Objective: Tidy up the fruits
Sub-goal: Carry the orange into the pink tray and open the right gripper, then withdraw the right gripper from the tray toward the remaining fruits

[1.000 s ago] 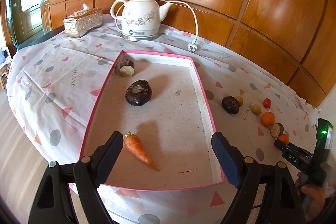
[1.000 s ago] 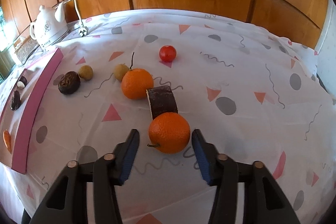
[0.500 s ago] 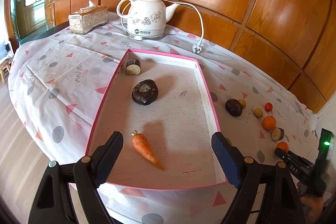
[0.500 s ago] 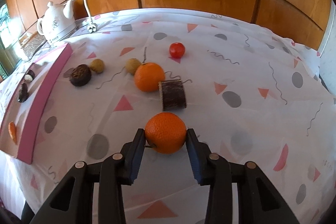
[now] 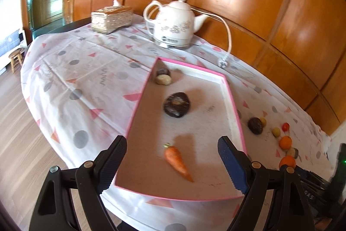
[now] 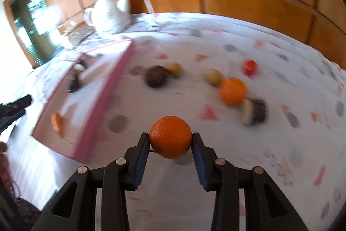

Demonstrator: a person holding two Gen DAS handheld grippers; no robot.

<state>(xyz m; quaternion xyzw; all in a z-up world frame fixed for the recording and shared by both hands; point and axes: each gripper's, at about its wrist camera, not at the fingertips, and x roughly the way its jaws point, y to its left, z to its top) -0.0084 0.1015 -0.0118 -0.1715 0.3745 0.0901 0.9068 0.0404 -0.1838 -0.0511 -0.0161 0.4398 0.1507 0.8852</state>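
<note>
1. Since a second ago, the right gripper (image 6: 170, 140) has closed on the near orange (image 6: 170, 136) and lifted it off the tablecloth (image 6: 259, 166); before, its jaws stood open on either side of the fruit.
2. Both pads now press the orange's sides at about half opening, the fruit held at the fingertips with its stem toward the left jaw.
3. Seen from the right wrist, the pink tray (image 6: 103, 101) lies to the left of the held orange and a little farther off, its long side running away from the camera. This is the relation the coming move turns on, I judge: a carry leftward over the tray's near long rim.
4. Right of the tray on the cloth sit a second orange (image 6: 232, 91), a brown cut piece (image 6: 254, 110), a small red fruit (image 6: 249, 66), two pale round fruits and a dark round one (image 6: 155, 76).
5. Inside the tray lie a carrot (image 5: 177, 160), a dark round piece (image 5: 177, 104) and two small pieces at the far corner (image 5: 163, 77).
6. Over the tray's near end hangs the left gripper (image 5: 173, 163), jaws wide apart and holding nothing, the carrot lying between them below.
7. Behind the tray stand a white kettle (image 5: 173, 25) and a tissue box (image 5: 111, 18).
</note>
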